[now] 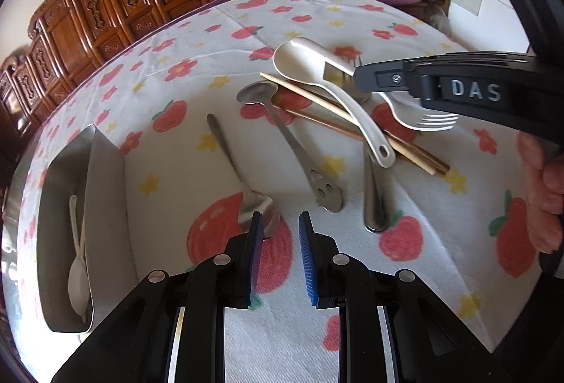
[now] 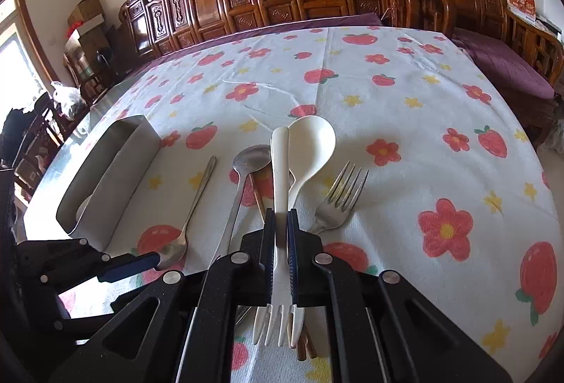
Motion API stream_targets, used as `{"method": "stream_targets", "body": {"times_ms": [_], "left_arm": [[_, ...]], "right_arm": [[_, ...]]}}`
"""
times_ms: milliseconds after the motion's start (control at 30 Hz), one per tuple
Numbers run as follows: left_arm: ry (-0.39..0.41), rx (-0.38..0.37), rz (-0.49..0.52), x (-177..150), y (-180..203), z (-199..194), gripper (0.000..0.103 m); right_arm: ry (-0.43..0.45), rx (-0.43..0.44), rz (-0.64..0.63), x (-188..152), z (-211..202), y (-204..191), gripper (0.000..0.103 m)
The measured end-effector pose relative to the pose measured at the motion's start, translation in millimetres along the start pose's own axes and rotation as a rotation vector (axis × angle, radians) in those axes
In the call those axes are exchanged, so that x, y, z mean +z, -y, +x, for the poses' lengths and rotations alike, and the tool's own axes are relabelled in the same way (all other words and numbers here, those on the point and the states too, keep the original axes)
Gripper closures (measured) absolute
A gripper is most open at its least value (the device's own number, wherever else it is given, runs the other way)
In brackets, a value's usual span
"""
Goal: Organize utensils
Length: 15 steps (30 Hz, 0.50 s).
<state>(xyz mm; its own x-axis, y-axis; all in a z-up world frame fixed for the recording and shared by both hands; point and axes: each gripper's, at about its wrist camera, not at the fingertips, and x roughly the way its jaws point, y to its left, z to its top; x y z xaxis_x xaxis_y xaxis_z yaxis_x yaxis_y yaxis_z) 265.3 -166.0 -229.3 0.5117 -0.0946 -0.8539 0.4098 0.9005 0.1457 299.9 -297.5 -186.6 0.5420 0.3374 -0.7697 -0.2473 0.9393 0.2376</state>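
- The right gripper [image 2: 281,224] clamps a white plastic fork [image 2: 280,207] by its handle, tines toward the camera; its body reads "DAS" in the left wrist view.
- The left gripper [image 1: 281,224] holds nothing, jaws slightly apart, just above the bowl of a small metal spoon [image 1: 243,178].
- On the tablecloth [image 2: 405,108] lie two metal spoons, one white ladle spoon [image 2: 310,143], one metal fork [image 2: 338,199] and chopsticks [image 1: 352,122].
- The steel holder [image 1: 70,224] at left contains one white spoon [image 1: 75,259].

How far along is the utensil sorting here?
Early. Done: one white plastic spoon lies in the steel holder. In hand: the right gripper clamps a white plastic fork. Left: two steel spoons, white ladle, steel fork, chopsticks.
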Motion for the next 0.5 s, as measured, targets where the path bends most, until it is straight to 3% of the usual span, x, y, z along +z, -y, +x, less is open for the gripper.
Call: {"method": "stream_targets", "body": {"times_ms": [200,367,500], "left_arm": [[-0.025,0.024,-0.001,1,-7,9,0.084],[-0.008,0.014,-0.003,-2,-13,5,0.099],[0.014,0.013,0.008,-3,-13,0,0.102]], "right_arm": [[0.008,0.009,0.005,2,-2,-1,0.095],[0.008,0.012,-0.002,2,-1,-2,0.095],[0.006,0.013,-0.013,3,0,-7,0.095]]}}
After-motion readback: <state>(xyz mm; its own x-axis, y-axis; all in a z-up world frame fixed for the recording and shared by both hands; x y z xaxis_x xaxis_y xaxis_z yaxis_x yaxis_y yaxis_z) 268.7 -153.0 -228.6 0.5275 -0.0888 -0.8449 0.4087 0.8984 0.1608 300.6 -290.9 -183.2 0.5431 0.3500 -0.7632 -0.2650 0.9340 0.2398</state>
